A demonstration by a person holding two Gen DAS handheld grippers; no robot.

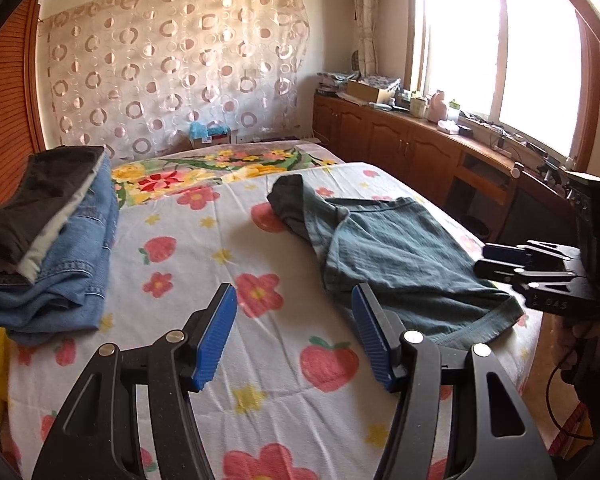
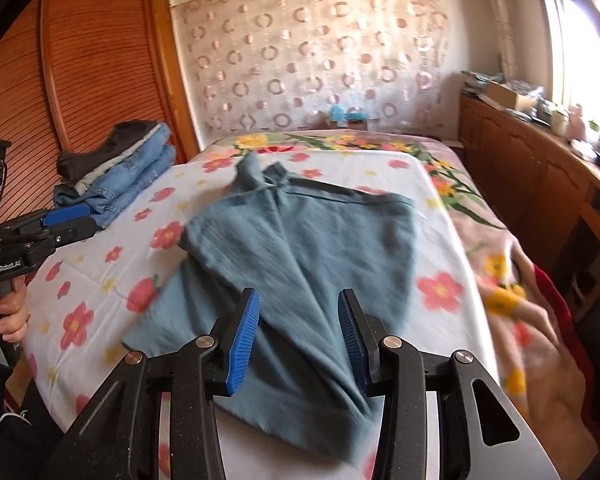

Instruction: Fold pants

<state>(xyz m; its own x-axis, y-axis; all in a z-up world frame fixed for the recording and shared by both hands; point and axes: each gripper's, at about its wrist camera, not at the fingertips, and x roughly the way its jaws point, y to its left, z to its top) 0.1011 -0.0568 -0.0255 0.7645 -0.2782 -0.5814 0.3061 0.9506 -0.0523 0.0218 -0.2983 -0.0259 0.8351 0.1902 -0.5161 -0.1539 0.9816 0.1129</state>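
Both tools hang open over the bed (image 1: 284, 392) — left tool (image 1: 294, 330) gripping nothing, right tool (image 2: 299, 334) empty too, blue-grey pants (image 2: 300, 248) lying rumpled on the floral sheet beneath — folded jeans (image 1: 60, 264) stacked aside.

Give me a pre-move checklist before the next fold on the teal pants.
1. left gripper empty, jaws apart: ok.
2. right gripper free of cloth, jaws apart above it: ok.
3. teal pants lying flat: not ok, creased, far end bunched.
4. Pants fully on the flowered sheet: cannot tell, near edge hidden.
5. stack of folded clothes apart from the pants: ok.
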